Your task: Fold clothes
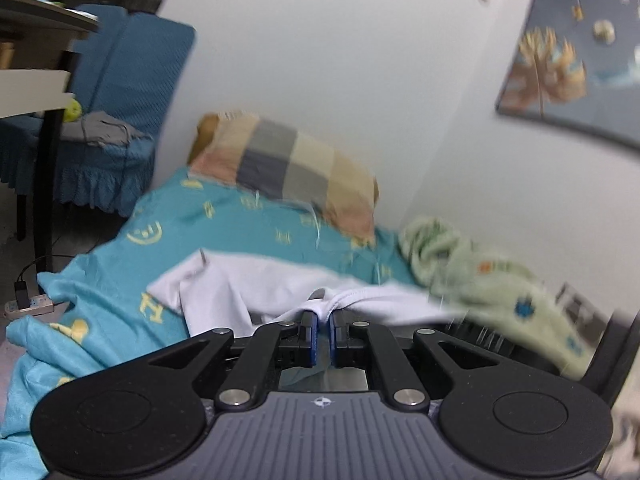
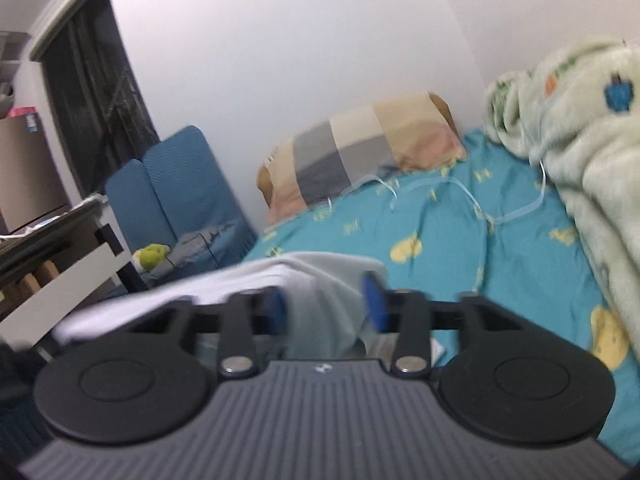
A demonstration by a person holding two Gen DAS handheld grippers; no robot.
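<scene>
A white garment (image 1: 248, 284) lies partly spread on the teal bed sheet (image 1: 240, 224). My left gripper (image 1: 323, 314) is shut on a bunched edge of it, which is pinched between the blue pads. In the right wrist view another part of the white garment (image 2: 320, 280) is lifted above the sheet (image 2: 440, 248). It fills the gap between the blue pads of my right gripper (image 2: 326, 304), which close on it from both sides. This view is blurred.
A checked pillow (image 1: 288, 164) leans against the wall at the head of the bed. A pale green fleece blanket (image 1: 480, 276) is heaped along the wall side. A blue chair (image 1: 132, 80), a desk (image 1: 36, 32) and a power strip (image 1: 28, 306) stand left of the bed.
</scene>
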